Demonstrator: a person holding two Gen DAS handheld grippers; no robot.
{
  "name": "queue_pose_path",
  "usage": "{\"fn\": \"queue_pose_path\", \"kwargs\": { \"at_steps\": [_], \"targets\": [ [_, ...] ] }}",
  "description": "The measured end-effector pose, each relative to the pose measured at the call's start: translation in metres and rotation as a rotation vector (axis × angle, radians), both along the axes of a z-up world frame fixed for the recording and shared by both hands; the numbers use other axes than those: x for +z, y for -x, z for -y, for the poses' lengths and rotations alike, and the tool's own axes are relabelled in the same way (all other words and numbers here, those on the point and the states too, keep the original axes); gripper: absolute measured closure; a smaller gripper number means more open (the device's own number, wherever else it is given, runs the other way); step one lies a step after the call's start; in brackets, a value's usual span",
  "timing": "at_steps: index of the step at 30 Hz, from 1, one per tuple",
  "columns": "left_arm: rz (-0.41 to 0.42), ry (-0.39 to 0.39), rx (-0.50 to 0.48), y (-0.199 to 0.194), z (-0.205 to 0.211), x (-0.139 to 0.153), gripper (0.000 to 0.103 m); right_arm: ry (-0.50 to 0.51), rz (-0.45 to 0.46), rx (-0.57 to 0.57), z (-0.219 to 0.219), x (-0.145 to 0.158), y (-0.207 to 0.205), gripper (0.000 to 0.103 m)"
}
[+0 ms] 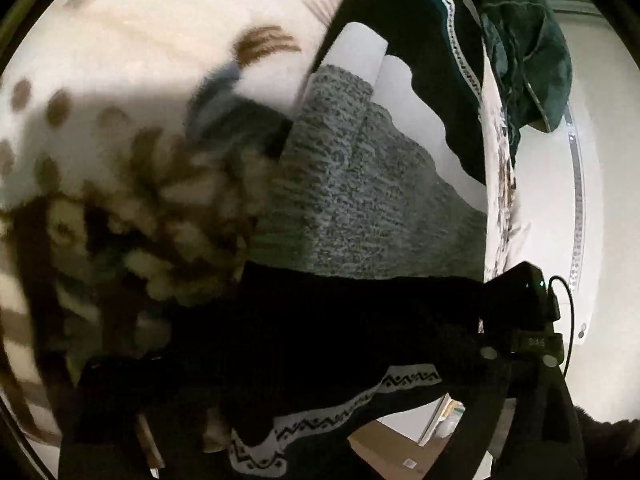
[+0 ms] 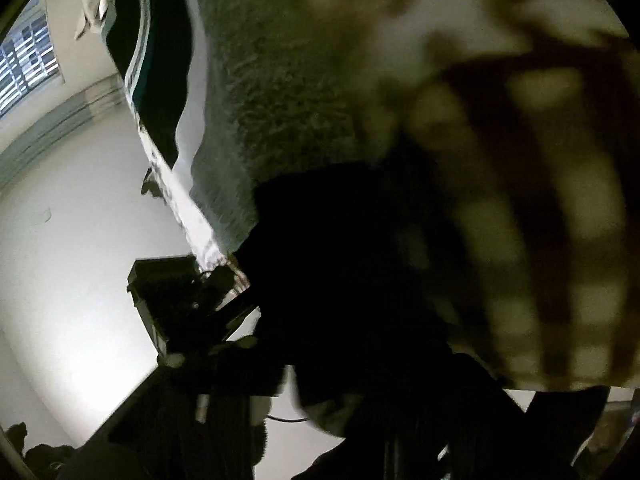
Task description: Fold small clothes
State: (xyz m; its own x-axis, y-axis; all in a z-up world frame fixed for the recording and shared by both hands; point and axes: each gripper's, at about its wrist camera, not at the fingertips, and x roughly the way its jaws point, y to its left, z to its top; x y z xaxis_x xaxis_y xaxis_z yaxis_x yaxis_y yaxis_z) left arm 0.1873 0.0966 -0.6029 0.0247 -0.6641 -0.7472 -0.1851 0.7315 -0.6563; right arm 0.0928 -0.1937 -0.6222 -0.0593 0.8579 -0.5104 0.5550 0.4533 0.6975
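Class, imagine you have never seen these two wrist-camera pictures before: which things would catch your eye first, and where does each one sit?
First comes the speckled grey knitted garment in the middle of the left wrist view, lying on the cream bedspread with brown and blue leaf print. Below it a black garment with a white zigzag-patterned trim fills the lower frame, close to the camera. In the right wrist view, a blurred cream-and-brown printed fabric looms on the right side.

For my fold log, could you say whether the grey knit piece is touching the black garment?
Touching: in the left wrist view the grey knit piece runs straight into the black garment with no gap.
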Motion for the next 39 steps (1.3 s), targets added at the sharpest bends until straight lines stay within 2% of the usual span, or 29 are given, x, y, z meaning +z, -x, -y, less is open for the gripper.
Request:
{"fn": "queue_pose_path", "kwargs": {
  "at_steps": [2,4,6,7,10,13,14,15,19,25,29,30,32,35,39],
  "targets": [
    [0.017,0.015,0.004,0.001,0.001,0.003,0.010,0.050,0.015,0.046,-0.007,0.002,-0.003,0.080],
    [0.031,0.006,-0.015,0.006,-0.003,0.007,0.022,0.058,-0.004,0.052,-0.005,-0.003,0.000,0.080],
    [0.015,0.000,-0.025,0.009,-0.007,0.008,0.087,0.034,-0.029,0.022,-0.002,-0.006,0.006,0.078],
    [-0.003,0.010,-0.023,0.011,-0.007,0.006,0.089,0.022,-0.038,0.014,0.000,-0.006,0.009,0.077],
    [0.003,0.012,-0.004,0.012,-0.006,0.012,0.089,0.018,-0.032,0.014,0.001,-0.002,0.015,0.072],
    [0.022,0.007,-0.003,0.012,-0.007,0.022,0.091,0.030,-0.013,0.014,0.001,0.006,0.022,0.073],
    [0.029,0.010,-0.003,0.013,-0.009,0.026,0.091,0.047,0.005,0.015,0.000,0.013,0.023,0.078],
    [0.038,0.019,0.001,0.011,-0.008,0.032,0.092,0.059,0.023,0.020,0.000,0.019,0.023,0.090],
    [0.102,0.093,0.033,-0.006,-0.011,0.072,0.092,0.102,0.132,0.018,-0.003,0.066,0.018,0.091],
    [0.237,0.202,0.097,-0.071,-0.012,0.136,0.092,0.113,0.305,-0.053,0.015,0.145,-0.020,0.091],
    [0.327,0.266,0.145,-0.142,-0.009,0.167,0.092,0.135,0.436,-0.106,0.026,0.196,-0.079,0.091],
    [0.340,0.278,0.148,-0.158,-0.021,0.168,0.092,0.140,0.474,-0.124,0.030,0.206,-0.099,0.091],
    [0.366,0.264,0.158,-0.190,-0.023,0.171,0.092,0.160,0.541,-0.139,0.038,0.219,-0.139,0.091],
    [0.372,0.254,0.179,-0.251,-0.023,0.162,0.092,0.185,0.600,-0.155,0.044,0.222,-0.208,0.091],
    [0.320,0.239,0.226,-0.328,-0.021,0.129,0.091,0.215,0.613,-0.175,0.048,0.196,-0.311,0.091]
  ]
}}
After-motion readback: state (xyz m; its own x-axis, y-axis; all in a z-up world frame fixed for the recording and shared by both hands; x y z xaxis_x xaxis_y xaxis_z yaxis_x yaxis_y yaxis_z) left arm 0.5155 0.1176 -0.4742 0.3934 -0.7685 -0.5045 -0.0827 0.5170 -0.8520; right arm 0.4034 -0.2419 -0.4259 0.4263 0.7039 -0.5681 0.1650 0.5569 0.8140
